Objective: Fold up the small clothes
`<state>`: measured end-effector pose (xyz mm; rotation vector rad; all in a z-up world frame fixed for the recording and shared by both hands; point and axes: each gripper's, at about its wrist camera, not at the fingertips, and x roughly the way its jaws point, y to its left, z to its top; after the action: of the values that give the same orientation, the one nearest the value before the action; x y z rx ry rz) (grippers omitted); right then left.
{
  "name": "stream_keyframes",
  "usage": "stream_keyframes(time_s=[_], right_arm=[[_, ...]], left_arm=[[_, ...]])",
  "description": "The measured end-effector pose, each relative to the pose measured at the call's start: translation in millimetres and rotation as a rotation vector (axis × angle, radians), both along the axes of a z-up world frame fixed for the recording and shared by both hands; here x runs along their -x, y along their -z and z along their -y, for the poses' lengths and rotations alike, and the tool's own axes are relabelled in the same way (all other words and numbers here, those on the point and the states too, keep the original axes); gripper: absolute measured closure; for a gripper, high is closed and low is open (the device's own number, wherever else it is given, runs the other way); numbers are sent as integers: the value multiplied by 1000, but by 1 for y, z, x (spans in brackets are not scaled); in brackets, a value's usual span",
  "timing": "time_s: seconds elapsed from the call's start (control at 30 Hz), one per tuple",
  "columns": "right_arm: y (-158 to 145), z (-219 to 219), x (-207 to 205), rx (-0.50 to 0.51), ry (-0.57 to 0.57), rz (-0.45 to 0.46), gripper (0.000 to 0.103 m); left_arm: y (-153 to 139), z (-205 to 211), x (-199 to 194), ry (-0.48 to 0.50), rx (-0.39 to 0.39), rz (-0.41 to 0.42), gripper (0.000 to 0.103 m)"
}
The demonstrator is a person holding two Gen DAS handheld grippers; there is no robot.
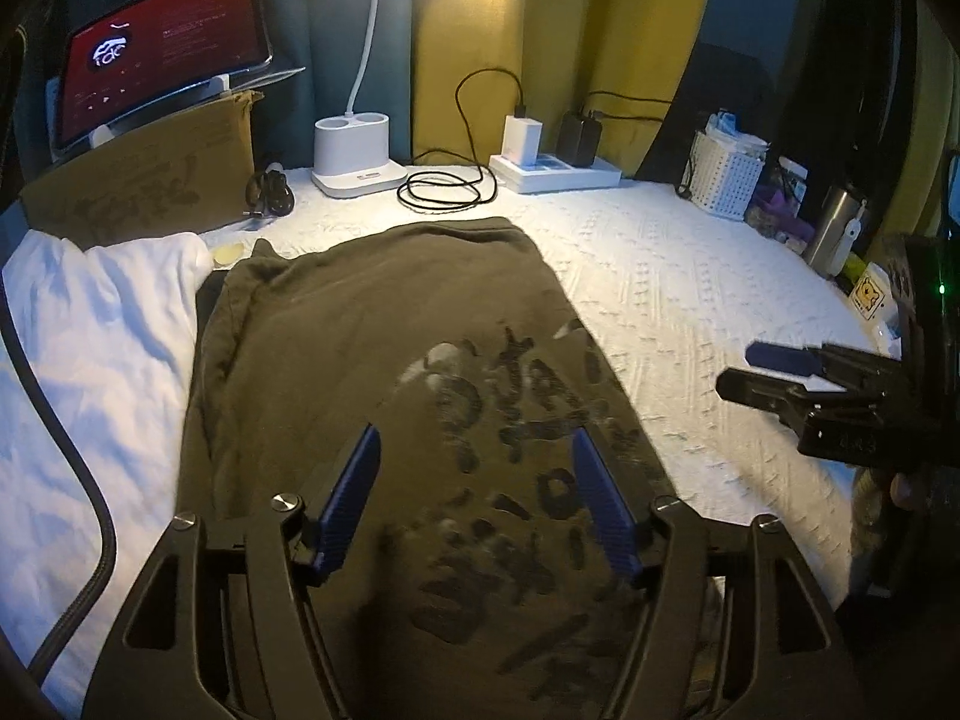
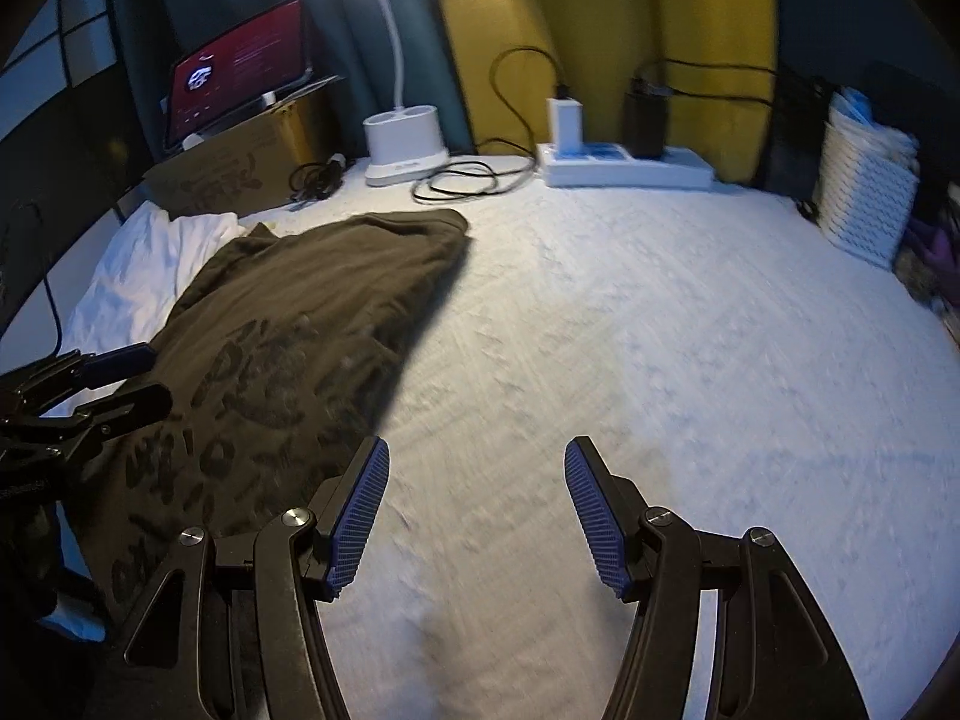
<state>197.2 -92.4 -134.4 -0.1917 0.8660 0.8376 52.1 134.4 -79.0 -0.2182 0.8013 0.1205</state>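
Olive-green printed cotton T-shirt (image 1: pixel 384 360) lies folded lengthwise on white textured desk (image 1: pixel 690 300), left gripper (image 1: pixel 477 456) spread empty above it, right gripper (image 2: pixel 477 465) spread over bare cloth.

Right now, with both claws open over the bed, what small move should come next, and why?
Probably lower the left claw onto the near part of the olive shirt and pinch it. The shirt lies folded lengthwise, still long, directly beneath that claw, which holds nothing. The right claw hangs over the bare white bedspread, beside the shirt, so it looks less ready.
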Motion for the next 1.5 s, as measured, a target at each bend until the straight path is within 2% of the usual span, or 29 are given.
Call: stream_keyframes(time_s=[0.03,0.1,0.13,0.17,0.33,0.43,0.6,0.7,1.0,1.17,1.27,1.5], right_arm=[[1,8,1,-2,13,-7,40],[1,22,2,0,36,-12,40],[0,28,3,-1,44,-11,40],[-1,33,4,-3,53,-9,40],[-12,69,11,-14,112,19,39],[-20,91,14,-37,150,31,29],[-39,116,19,-42,204,83,28],[-54,130,22,-56,230,122,28],[-99,155,47,-93,268,270,28],[-126,167,68,-120,297,367,27],[-138,170,77,-128,309,390,18],[-166,176,101,-175,295,456,17]], left_arm=[[-1,4,0,5,2,4,36],[-2,12,-1,35,5,0,30],[-4,18,-3,53,-1,-2,21],[-6,21,-3,61,-5,3,17],[-22,47,-7,133,3,41,16],[-30,61,-8,165,2,54,16],[-46,81,-5,182,-12,83,16],[-57,91,-3,167,-21,100,16],[-96,107,16,85,-104,230,16],[-116,104,26,51,-110,292,16],[-125,103,33,3,-156,315,16],[-149,95,54,-34,-156,394,13]])
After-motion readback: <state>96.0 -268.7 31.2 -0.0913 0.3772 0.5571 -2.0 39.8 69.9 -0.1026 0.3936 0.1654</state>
